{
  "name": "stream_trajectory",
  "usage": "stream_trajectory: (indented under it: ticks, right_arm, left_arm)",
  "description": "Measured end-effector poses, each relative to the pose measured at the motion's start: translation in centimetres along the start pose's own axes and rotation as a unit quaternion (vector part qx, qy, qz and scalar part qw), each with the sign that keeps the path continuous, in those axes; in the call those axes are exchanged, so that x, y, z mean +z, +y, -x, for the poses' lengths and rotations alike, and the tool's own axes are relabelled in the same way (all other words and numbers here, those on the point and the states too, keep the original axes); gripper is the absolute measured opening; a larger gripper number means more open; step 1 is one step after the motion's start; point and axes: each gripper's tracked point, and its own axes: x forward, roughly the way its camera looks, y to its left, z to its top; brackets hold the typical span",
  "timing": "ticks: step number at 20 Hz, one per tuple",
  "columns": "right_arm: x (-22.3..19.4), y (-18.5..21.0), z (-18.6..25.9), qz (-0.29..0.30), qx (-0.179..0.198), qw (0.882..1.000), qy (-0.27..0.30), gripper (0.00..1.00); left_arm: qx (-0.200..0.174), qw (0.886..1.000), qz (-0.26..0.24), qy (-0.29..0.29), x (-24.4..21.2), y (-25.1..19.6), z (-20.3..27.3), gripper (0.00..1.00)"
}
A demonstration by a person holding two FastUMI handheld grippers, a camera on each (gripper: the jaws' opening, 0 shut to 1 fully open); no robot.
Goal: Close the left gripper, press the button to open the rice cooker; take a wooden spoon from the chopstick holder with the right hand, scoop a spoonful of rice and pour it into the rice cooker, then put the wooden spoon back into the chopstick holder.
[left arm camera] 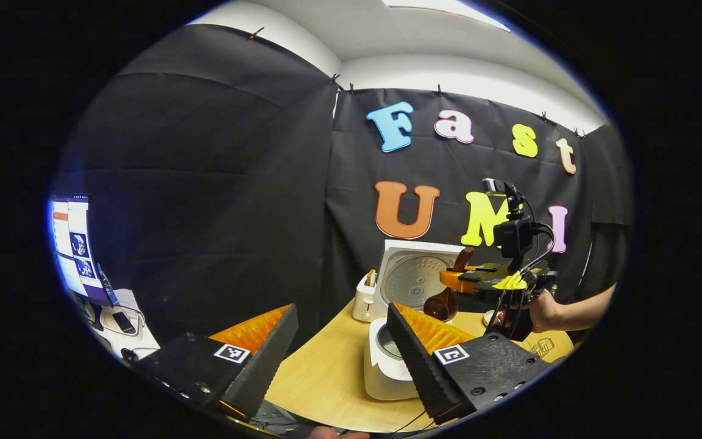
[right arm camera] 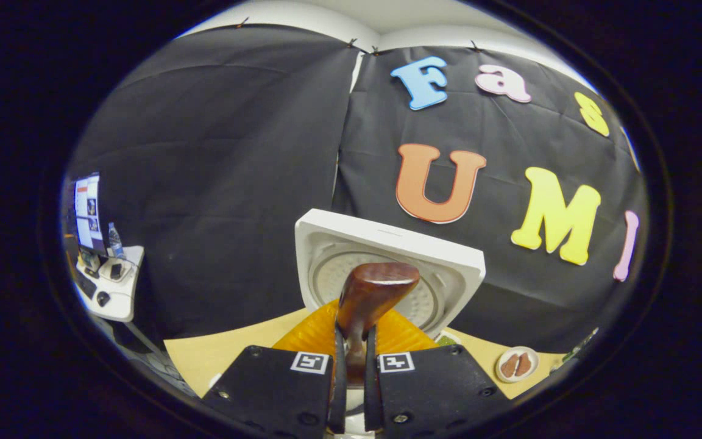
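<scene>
Right gripper view shows the right gripper (right arm camera: 351,372) clamped on the handle of the wooden spoon (right arm camera: 368,299), both fingers pressing its sides, with the handle's broad end rising toward twelve o'clock in front of the raised lid (right arm camera: 448,259) of the rice cooker. In the left gripper view, the left gripper (left arm camera: 342,344) hangs with its fingers apart and nothing between them, and the rice cooker (left arm camera: 381,366) sits on the wooden table (left arm camera: 320,378) just beyond, at about five o'clock from the frame's centre. At three o'clock there, a person's hand (left arm camera: 543,311) holds the right gripper (left arm camera: 457,280) above the open pot, the spoon's bowl (left arm camera: 441,305) hanging below it. Whether any rice lies in the bowl cannot be told.

The step in hand is judged to be the pour, or the withdrawal just after it. To do it well, the bowl should be kept over the pot's mouth while it tips, so no grains fall on the table, and the grip kept firm so the handle does not twist. The spoon should then be lifted clear of the lid before travelling back toward the chopstick holder. A white toaster (left arm camera: 364,299) stands at the cooker's far left, well out of the spoon's way.
</scene>
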Motion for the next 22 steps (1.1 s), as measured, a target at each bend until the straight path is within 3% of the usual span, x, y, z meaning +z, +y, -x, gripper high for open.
stream_trajectory:
  ticks: [6,11,14,18,22]
  right_arm:
    - [1.7,-4.4,4.1,-0.133,-0.006,0.991,-0.008,0.16]
    - [2.2,-10.3,9.4,-0.275,-0.008,0.961,-0.016,0.17]
    - [1.4,-15.2,13.7,-0.336,-0.027,0.941,-0.023,0.16]
    - [-1.4,-21.5,19.5,-0.374,-0.071,0.924,-0.034,0.16]
    - [-6.0,-26.9,24.5,-0.370,-0.126,0.920,-0.023,0.16]
  left_arm:
    - [-0.019,1.000,-0.007,-0.008,1.0,-3.0,0.8,0.94]
    - [-0.051,0.999,-0.014,-0.011,1.5,-7.9,1.0,0.94]
    - [-0.074,0.997,-0.020,-0.012,1.6,-11.5,1.2,0.94]
    - [-0.107,0.994,-0.016,-0.001,0.6,-16.7,1.7,0.94]
    - [-0.132,0.991,-0.020,0.003,-0.3,-21.2,1.6,0.94]
